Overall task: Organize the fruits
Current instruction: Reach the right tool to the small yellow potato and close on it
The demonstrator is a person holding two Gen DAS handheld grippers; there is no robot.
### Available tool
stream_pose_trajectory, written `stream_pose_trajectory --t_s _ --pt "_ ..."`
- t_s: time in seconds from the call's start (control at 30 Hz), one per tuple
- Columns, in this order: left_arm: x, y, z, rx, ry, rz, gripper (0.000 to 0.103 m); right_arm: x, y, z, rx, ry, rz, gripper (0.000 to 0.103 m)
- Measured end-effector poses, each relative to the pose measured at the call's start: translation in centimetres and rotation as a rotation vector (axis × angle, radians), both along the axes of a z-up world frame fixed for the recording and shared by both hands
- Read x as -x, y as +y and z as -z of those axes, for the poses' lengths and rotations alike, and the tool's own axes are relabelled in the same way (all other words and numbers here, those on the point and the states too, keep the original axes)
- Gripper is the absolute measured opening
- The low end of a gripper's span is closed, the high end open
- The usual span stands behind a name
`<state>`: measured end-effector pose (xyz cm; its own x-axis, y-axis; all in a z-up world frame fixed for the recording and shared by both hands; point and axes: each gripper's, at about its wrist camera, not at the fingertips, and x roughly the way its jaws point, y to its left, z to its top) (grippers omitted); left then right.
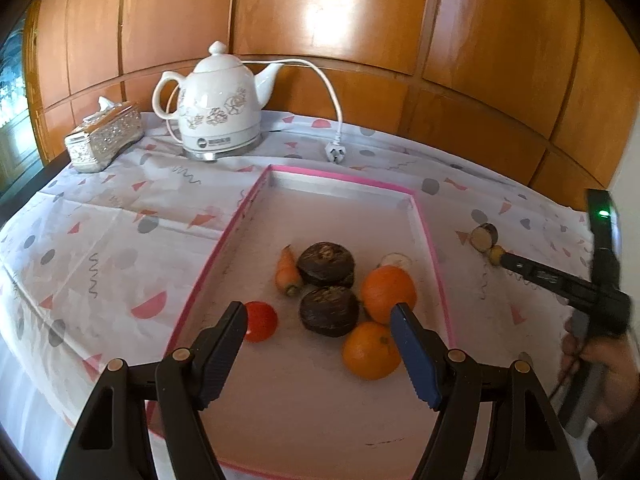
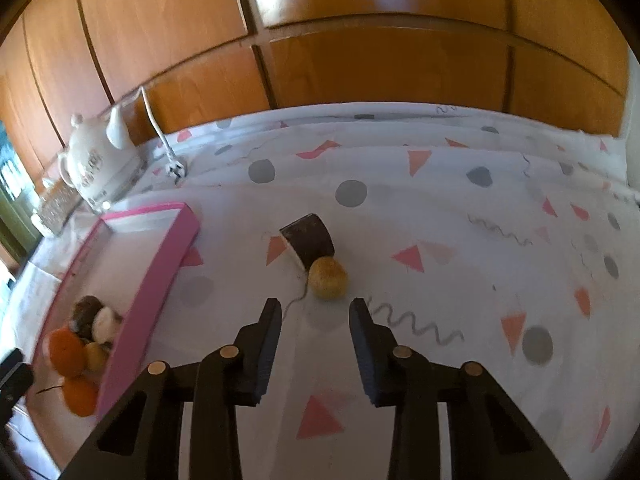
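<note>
Covering table: patterned tablecloth [image 2: 400, 200], kettle [image 1: 218, 108] and tissue box [image 1: 105, 136] at far left corner. Pink-rimmed tray [image 1: 256, 192] left of centre, holding two oranges [image 1: 389, 294], two dark round fruits [image 1: 326, 264], carrot [image 1: 287, 270], tomato [image 1: 261, 321] toward near end. Left gripper [image 1: 320, 326] above tray's near end, jaws wide apart, empty. Right gripper [image 2: 314, 320] jaws apart, empty, just short of small yellow-brown fruit [image 2: 329, 278] on cloth right of tray, touching dark cut piece [image 2: 310, 240].

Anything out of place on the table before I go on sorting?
Yes: a small yellowish fruit and a dark cut piece sit touching on the tablecloth, outside the pink tray holding the rest. The right gripper points at them, open.
</note>
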<state>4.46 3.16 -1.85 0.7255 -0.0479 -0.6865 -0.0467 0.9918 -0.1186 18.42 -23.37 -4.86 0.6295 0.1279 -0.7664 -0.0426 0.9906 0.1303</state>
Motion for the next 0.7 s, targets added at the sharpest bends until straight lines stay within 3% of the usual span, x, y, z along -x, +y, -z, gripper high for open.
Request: stream_pose_trajectory --t_s 0.23,0.3,0.7 --pt "-0.9 -1.4 -0.6 0.006 -0.008 0.033 0.074 -2.5 0.6 1.6 0.085 0.026 -0.020 0.035" --pt "-1.2 -1.9 -0.8 0.005 -0.010 0.048 0.074 -3.1 0.7 2.0 0.095 0.038 -0.028 0.026" --pt "-2.4 -4.7 -1.5 -0.001 -0.013 0.112 0.074 -0.2 -1.8 1.0 0.120 0.034 0.000 0.026"
